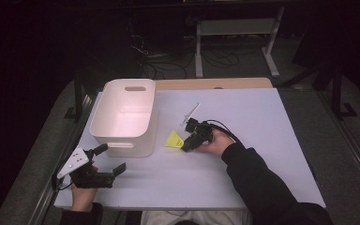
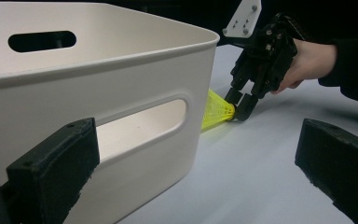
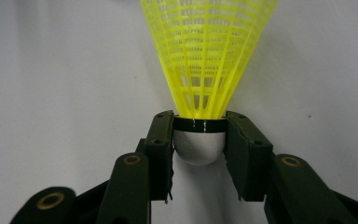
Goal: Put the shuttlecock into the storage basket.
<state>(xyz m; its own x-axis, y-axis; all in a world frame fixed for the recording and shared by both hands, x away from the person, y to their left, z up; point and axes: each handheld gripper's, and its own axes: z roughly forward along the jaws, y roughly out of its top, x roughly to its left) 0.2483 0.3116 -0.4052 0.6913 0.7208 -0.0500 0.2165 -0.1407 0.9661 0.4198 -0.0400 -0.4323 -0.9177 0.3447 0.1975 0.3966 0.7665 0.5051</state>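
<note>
Shuttlecock (image 3: 200, 126) clamped at cork by right hand-held gripper (image 3: 199, 140), still on bench (image 1: 243, 183); drop into bin (image 1: 122, 136) pending. Left hand-held gripper (image 1: 108, 159) wide, idle.

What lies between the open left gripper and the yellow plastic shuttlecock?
In the high view, the near corner of the white plastic bin stands between left gripper and yellow plastic shuttlecock, beside bare table.

A pale lavender-white surface (image 1: 243, 178) sits lit in an otherwise dark room, a strip of bare wood (image 1: 215, 83) along its far edge. Beyond it, cables (image 1: 168, 61) trail over grey floor (image 1: 309, 108) beneath a white table frame (image 1: 236, 28).
</note>
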